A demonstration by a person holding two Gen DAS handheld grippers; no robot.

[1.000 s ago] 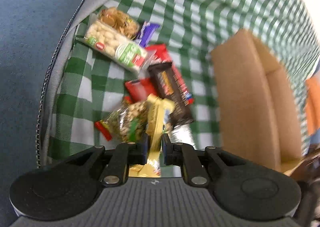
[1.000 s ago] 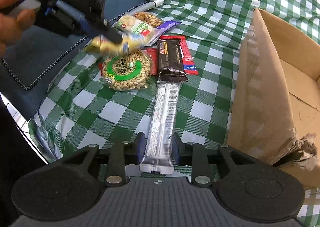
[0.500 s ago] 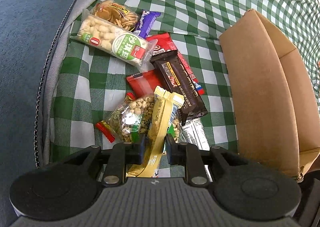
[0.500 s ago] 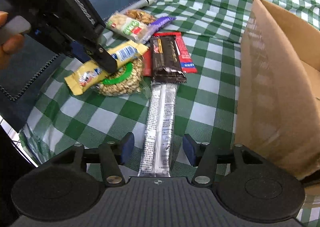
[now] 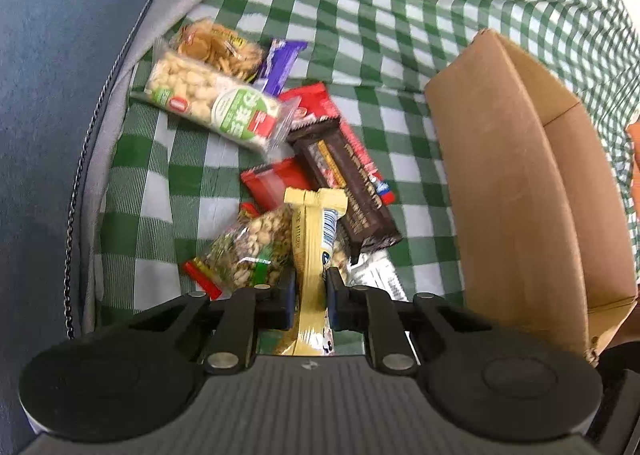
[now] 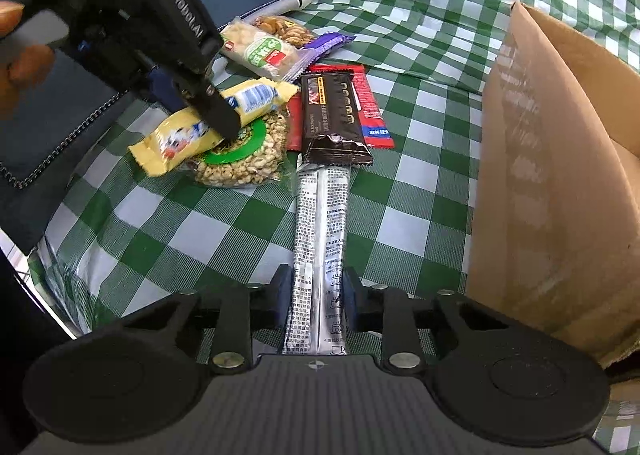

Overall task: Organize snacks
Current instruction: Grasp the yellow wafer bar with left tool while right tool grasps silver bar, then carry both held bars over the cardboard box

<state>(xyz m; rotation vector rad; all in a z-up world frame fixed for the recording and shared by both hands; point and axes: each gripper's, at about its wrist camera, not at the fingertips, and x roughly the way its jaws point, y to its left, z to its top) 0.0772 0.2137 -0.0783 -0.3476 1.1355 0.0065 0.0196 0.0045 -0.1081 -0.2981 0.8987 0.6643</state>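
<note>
My left gripper point(image 5: 311, 287) is shut on a yellow snack packet point(image 5: 310, 255) and holds it above the snack pile; it also shows in the right wrist view point(image 6: 188, 135). My right gripper point(image 6: 316, 293) is shut on a long silver snack stick point(image 6: 320, 239) that lies on the checked cloth. A dark chocolate bar point(image 6: 332, 115), red packets point(image 6: 370, 107), a round peanut bag point(image 6: 240, 159), a white-green peanut packet point(image 5: 212, 103), a cracker bag point(image 5: 216, 45) and a purple bar point(image 5: 280, 63) lie in a pile.
An open cardboard box point(image 5: 520, 183) stands to the right of the pile, and shows in the right wrist view point(image 6: 560, 183). A green checked cloth point(image 5: 360, 7) covers the surface. A blue cushion point(image 5: 52, 95) borders it on the left.
My right gripper opened half a second ago and has closed again on the silver stick. My left gripper still holds the yellow packet and has shifted slightly over the pile.
</note>
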